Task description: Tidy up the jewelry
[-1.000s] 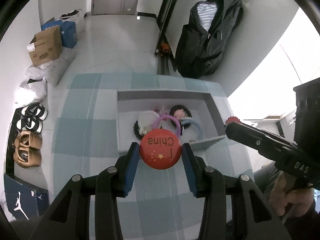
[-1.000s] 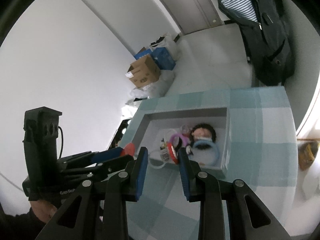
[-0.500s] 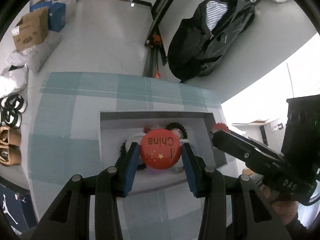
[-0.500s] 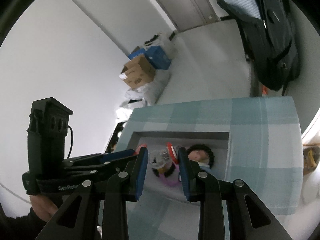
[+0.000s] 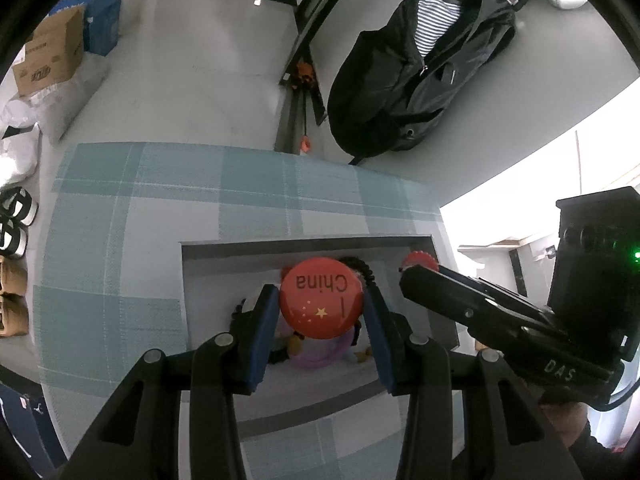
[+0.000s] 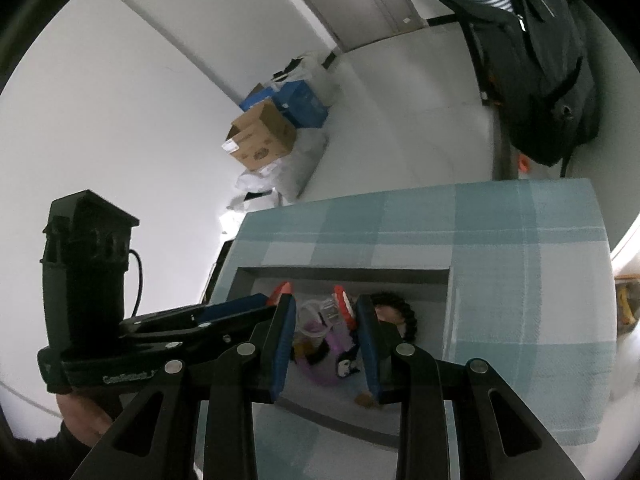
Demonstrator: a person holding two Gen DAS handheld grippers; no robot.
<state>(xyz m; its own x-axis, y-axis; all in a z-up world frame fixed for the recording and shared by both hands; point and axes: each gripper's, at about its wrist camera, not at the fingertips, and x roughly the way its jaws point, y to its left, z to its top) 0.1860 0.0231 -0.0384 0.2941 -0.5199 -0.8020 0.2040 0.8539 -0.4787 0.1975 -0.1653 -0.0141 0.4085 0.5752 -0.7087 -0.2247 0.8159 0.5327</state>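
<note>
We see a table (image 5: 132,216) under a blue-and-white checked cloth, and on it a shallow grey tray (image 5: 304,240) holding a heap of hair ties and small trinkets. On the floor beyond the table a black backpack (image 5: 416,64) leans against the wall, and a cardboard box (image 5: 48,56) stands further left.

Our left tongs (image 5: 321,304) hover over the tray, clenched on a round red badge (image 5: 321,304) printed with "China" and yellow stars; the badge sits squarely between the blue pads, above the pile. Our right tongs (image 6: 325,320) also hang above the tray. Between their pads sits a small red-and-white piece (image 6: 344,305) against the right pad, with a gap on the left, so we cannot tell whether they grip it. Below lie a purple ring (image 6: 320,368) and a black coiled hair tie (image 6: 400,312).
</note>
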